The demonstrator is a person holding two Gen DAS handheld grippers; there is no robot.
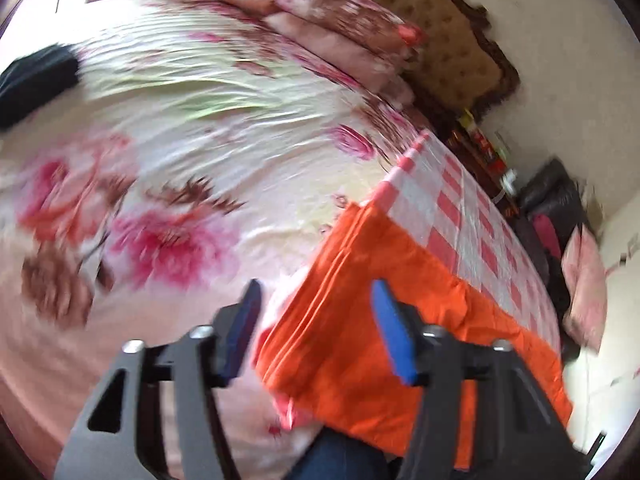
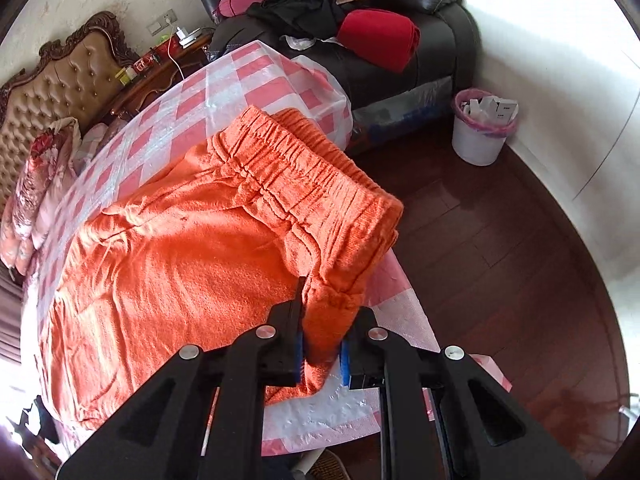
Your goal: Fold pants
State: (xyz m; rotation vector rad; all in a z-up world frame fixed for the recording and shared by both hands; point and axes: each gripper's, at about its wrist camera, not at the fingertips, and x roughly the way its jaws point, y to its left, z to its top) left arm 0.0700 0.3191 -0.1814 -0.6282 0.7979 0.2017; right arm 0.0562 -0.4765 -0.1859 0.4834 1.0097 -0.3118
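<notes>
My right gripper (image 2: 322, 344) pinches the orange pants (image 2: 192, 248), waistband toward upper right; my left gripper (image 1: 316, 332) gapes empty.

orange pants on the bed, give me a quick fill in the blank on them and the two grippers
1. The right gripper is shut on a fold of the ____ pants.
2. The left gripper has its jaws ____, with nothing pressed between the pads.
3. The pants lie on a pink and white ____ cloth.
4. The gathered ____ waistband shows in the right wrist view.

Missing words: orange; open; checked; elastic
</notes>
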